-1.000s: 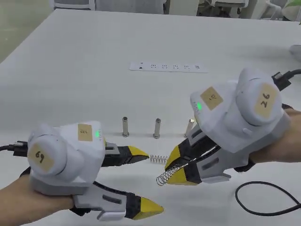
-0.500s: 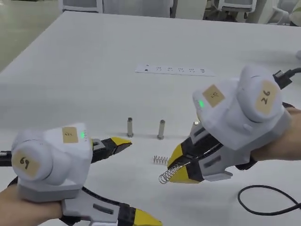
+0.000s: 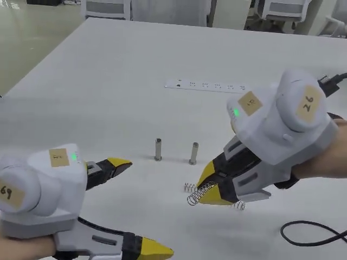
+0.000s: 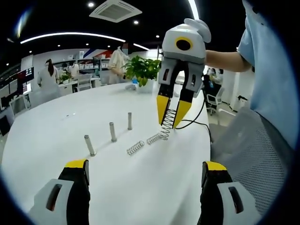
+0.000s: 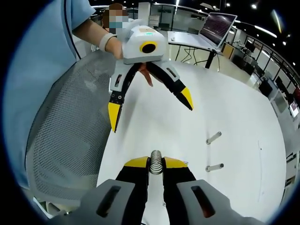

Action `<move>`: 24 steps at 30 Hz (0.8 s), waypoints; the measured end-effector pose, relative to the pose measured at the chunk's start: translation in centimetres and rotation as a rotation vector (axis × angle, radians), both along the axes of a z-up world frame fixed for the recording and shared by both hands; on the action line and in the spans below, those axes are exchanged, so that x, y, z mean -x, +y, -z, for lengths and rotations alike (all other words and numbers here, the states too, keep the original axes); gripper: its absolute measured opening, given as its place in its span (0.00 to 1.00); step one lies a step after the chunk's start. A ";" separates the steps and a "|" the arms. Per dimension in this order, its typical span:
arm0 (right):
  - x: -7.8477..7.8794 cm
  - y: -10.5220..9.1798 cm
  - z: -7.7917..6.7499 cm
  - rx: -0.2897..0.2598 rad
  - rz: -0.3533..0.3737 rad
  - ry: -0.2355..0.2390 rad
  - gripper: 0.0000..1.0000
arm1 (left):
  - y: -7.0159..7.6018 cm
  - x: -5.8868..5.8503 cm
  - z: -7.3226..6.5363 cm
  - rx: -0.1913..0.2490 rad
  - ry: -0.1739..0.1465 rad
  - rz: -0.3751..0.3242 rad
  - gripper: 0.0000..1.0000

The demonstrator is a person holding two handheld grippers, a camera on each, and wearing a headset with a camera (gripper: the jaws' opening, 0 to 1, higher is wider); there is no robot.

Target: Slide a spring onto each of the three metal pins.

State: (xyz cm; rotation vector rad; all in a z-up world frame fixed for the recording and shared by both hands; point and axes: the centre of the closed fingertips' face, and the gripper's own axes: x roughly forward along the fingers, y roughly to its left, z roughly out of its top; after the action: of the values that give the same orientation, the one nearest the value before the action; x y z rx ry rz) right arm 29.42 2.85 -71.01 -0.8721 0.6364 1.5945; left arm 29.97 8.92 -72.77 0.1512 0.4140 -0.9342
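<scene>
The right tongs [image 3: 205, 189] are clenching one spring [image 3: 198, 194] by its upper coils. Its free end is slanting down toward the desk [image 3: 108, 81], leaning near-left rather than hanging plumb. In the right gripper view the spring is showing end-on between the yellow tips, so its long axis is running out along the tongs. The left tongs [image 3: 140, 208] are hanging released and empty at near left, jaws wide.

The left pin [image 4: 89, 145], middle pin [image 4: 112, 132] and right pin [image 4: 130, 121] are standing upright in a row, all looking bare. Two loose springs [image 4: 135, 147] are lying flat on the desk on the near side of that row. The held spring's lower end is hovering just beside one of them.

The pins are lying far and left of the held spring's tip. The right pin is sitting nearest, and the right hand is much nearer than the left. My read is that the coming move is asking for the spring's axis to be brought upright over a pin top before lowering. A slanted approach is risking a snag on the pin's rim.
</scene>
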 end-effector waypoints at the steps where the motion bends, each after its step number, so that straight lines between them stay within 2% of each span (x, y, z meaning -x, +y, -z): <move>1: -0.1 0.0 0.0 0.002 0.000 0.001 0.08 | 0.3 -0.1 0.0 -0.002 0.003 -0.008 0.98; 6: -0.8 0.2 -0.3 0.018 0.006 -0.004 0.08 | 2.5 -0.7 -0.3 0.014 -0.001 -0.072 0.98; 12: -1.8 0.4 -0.8 0.040 0.004 -0.020 0.08 | 3.8 -1.3 -0.4 0.008 -0.007 -0.102 0.98; 17: -3.3 0.6 -1.2 0.068 0.001 -0.033 0.08 | 4.3 -1.5 -0.3 0.010 -0.008 -0.122 0.98; 24: -5.7 1.4 -1.9 0.079 0.008 -0.043 0.08 | 4.7 -1.5 -0.2 0.016 -0.006 -0.138 0.98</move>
State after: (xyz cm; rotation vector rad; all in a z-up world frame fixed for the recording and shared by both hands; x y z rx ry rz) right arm 35.13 4.30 -69.08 -0.9588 0.6753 1.5480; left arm 31.51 13.62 -72.61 0.1090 0.4064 -0.8011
